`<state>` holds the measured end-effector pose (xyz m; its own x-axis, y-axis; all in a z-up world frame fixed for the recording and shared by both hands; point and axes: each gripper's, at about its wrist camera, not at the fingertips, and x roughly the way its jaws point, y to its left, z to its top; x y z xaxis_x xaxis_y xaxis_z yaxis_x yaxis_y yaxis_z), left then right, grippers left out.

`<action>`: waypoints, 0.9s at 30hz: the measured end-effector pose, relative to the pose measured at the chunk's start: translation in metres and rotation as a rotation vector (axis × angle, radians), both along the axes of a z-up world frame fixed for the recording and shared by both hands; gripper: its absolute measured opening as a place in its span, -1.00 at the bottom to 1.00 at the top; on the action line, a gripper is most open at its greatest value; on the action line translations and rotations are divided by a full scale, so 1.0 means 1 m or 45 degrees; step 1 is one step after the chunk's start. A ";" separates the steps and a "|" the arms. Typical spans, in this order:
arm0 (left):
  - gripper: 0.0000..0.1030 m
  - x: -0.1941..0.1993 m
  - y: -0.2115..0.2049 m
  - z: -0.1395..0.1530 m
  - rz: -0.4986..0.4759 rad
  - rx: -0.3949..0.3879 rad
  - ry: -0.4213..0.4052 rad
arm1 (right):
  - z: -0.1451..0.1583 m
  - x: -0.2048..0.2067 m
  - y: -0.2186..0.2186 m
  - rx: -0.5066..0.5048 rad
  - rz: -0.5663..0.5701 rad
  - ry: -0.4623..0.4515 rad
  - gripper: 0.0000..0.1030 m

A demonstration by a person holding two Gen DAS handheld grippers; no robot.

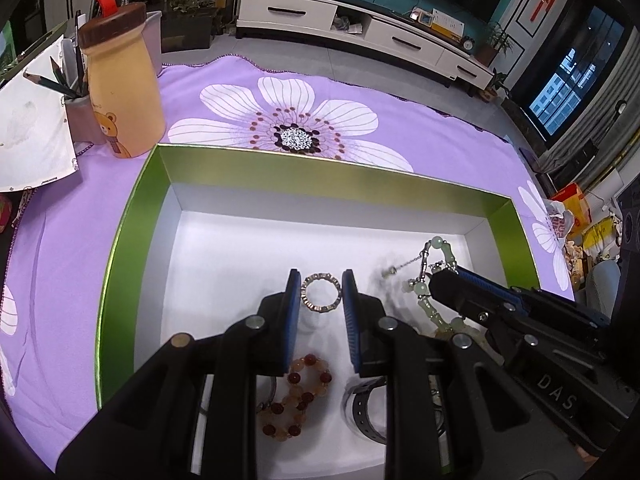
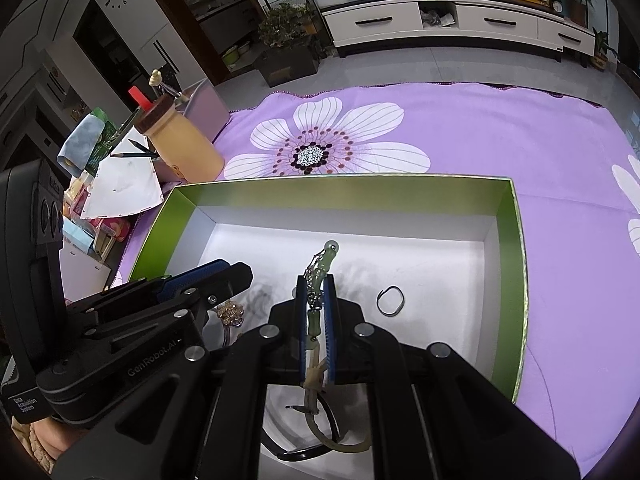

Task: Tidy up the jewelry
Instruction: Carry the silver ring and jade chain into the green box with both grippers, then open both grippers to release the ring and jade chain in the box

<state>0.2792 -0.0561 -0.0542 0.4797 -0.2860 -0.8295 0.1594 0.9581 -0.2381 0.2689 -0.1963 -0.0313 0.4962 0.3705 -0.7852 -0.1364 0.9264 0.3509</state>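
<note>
A green box with a white floor [image 1: 132, 240] lies on the purple cloth. Over its floor, my left gripper [image 1: 320, 277] is shut on a small gold-silver ring bracelet [image 1: 320, 293], whose sides touch both blue pads. To its right, my right gripper [image 2: 316, 280] is shut on a pale green bead bracelet with a silver chain [image 2: 316, 276]. Its beads [image 1: 436, 246] hang around the right gripper's tip [image 1: 434, 280] in the left wrist view. An amber and red bead bracelet [image 1: 298, 396], a black strap [image 1: 362, 404] and a thin metal ring [image 2: 390, 300] lie on the box floor.
A yellow bear bottle [image 1: 120, 92], a cup of pencils [image 1: 80, 116] and loose papers [image 1: 32, 136] stand left of the box. The purple flower cloth [image 1: 440, 132] stretches beyond the box's far wall. The table edge runs behind it.
</note>
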 end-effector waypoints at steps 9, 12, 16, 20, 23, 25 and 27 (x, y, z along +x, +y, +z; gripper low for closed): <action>-0.60 0.004 0.000 -0.004 0.005 0.000 0.008 | -0.002 0.003 0.001 -0.018 0.003 -0.003 -0.86; -0.60 0.004 0.000 -0.005 0.005 -0.002 0.010 | -0.002 0.003 0.001 -0.018 -0.001 -0.002 -0.86; -0.60 0.004 -0.001 -0.005 0.004 -0.001 0.011 | -0.003 0.004 0.002 -0.018 -0.007 0.001 -0.86; -0.60 0.004 -0.001 -0.006 0.003 -0.003 0.010 | -0.002 0.005 0.003 -0.023 -0.001 0.000 -0.85; -0.60 0.003 -0.002 -0.005 0.005 -0.003 0.009 | -0.002 0.004 0.002 -0.023 -0.011 0.004 -0.78; -0.60 0.003 -0.001 -0.005 0.001 -0.007 0.009 | -0.001 0.003 0.000 -0.022 -0.013 0.009 -0.64; -0.56 0.002 -0.001 -0.003 0.001 -0.009 0.007 | 0.001 0.002 -0.001 -0.025 -0.019 0.006 -0.63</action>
<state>0.2814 -0.0574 -0.0571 0.4756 -0.2917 -0.8298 0.1573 0.9564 -0.2461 0.2705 -0.1970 -0.0308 0.4979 0.3475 -0.7946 -0.1208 0.9351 0.3332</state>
